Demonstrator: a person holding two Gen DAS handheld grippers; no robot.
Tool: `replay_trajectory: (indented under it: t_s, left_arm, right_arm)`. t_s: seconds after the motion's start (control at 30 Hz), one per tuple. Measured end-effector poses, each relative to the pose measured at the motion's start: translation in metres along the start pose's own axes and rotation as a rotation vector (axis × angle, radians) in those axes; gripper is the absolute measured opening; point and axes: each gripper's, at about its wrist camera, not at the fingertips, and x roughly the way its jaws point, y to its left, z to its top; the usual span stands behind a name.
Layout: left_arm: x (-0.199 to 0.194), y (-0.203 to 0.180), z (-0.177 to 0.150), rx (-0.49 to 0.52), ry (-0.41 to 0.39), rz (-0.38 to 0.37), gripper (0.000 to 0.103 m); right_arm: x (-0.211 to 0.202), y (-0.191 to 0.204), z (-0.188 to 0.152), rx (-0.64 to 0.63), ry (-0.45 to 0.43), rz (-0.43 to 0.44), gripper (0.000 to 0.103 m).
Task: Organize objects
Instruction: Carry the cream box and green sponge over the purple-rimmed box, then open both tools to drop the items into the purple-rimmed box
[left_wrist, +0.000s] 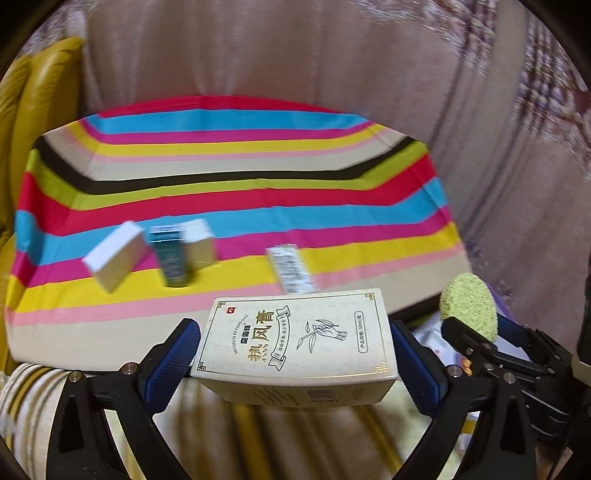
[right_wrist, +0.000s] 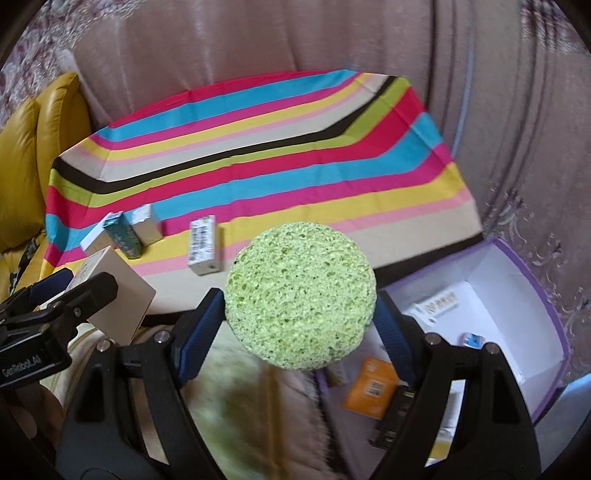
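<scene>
My left gripper is shut on a cream box with gold Chinese lettering, held flat above the near edge of the striped cloth. My right gripper is shut on a round green sponge, which also shows at the right in the left wrist view as the green sponge. On the cloth lie a white box, a teal box, a pale box and a barcode box. The cream box appears at the left in the right wrist view.
A purple-rimmed open box sits at the right and holds an orange packet and other small packs. A yellow leather cushion stands at the left. Pinkish upholstery rises behind the cloth.
</scene>
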Motion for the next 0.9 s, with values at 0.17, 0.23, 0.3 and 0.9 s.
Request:
replay_trajectory:
  t_s: [0.17, 0.23, 0.3, 0.9]
  left_arm:
    - [0.008, -0.041, -0.001, 0.058, 0.031, -0.068, 0.101]
    - [0.013, -0.058, -0.002, 0.083, 0.046, -0.095, 0.101]
    - [0.017, -0.071, -0.002, 0.105, 0.056, -0.113, 0.101]
    - [0.065, -0.187, -0.007, 0.265, 0.157, -0.299, 0.101]
  right_arm:
    - [-0.007, -0.041, -0.007, 0.056, 0.013, -0.047, 0.083]
    - [-0.008, -0.058, -0.012, 0.079, 0.023, -0.07, 0.083]
    - [-0.008, -0.072, -0.017, 0.094, 0.032, -0.09, 0.083]
    - [0.014, -0.202, -0.08, 0.255, 0.204, -0.329, 0.083]
